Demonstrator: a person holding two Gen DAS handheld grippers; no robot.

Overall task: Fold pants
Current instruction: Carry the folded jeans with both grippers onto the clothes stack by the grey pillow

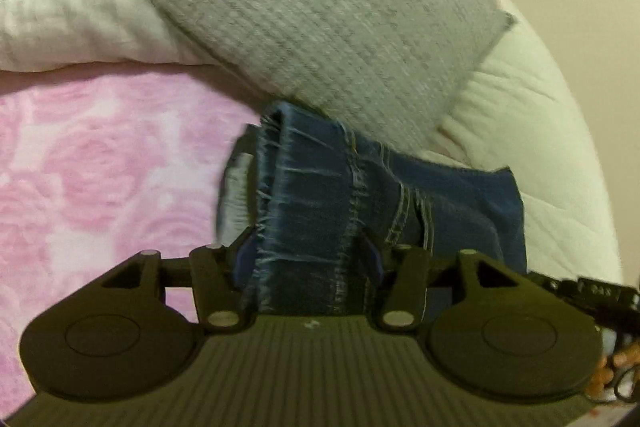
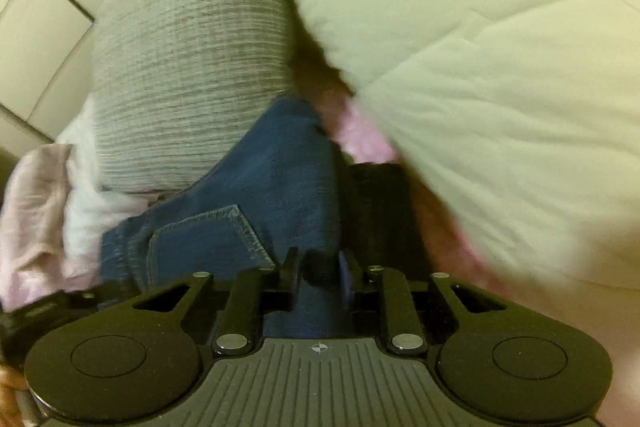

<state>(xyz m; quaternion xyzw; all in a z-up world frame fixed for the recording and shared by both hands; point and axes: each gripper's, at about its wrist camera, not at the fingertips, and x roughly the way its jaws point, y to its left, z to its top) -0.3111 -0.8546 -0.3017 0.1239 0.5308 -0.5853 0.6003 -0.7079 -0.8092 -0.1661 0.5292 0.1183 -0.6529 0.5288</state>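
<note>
The blue denim pants (image 1: 320, 203) are bunched into thick folds and held off the pink rose-patterned blanket (image 1: 100, 167). My left gripper (image 1: 310, 255) is shut on a thick fold with a frayed hem and a stitched seam. In the right wrist view the pants (image 2: 260, 179) show a back pocket, and my right gripper (image 2: 320, 267) is shut on a narrower fold of the same denim. Part of the right gripper (image 1: 588, 297) shows at the right edge of the left wrist view. The rest of the pants is hidden behind the grippers.
A grey textured pillow (image 1: 332, 11) lies just behind the pants, with a white quilted duvet (image 1: 72, 11) to its left and more cream quilting (image 2: 500, 67) on the right. A pale pink cloth (image 2: 32, 211) lies at the left in the right wrist view.
</note>
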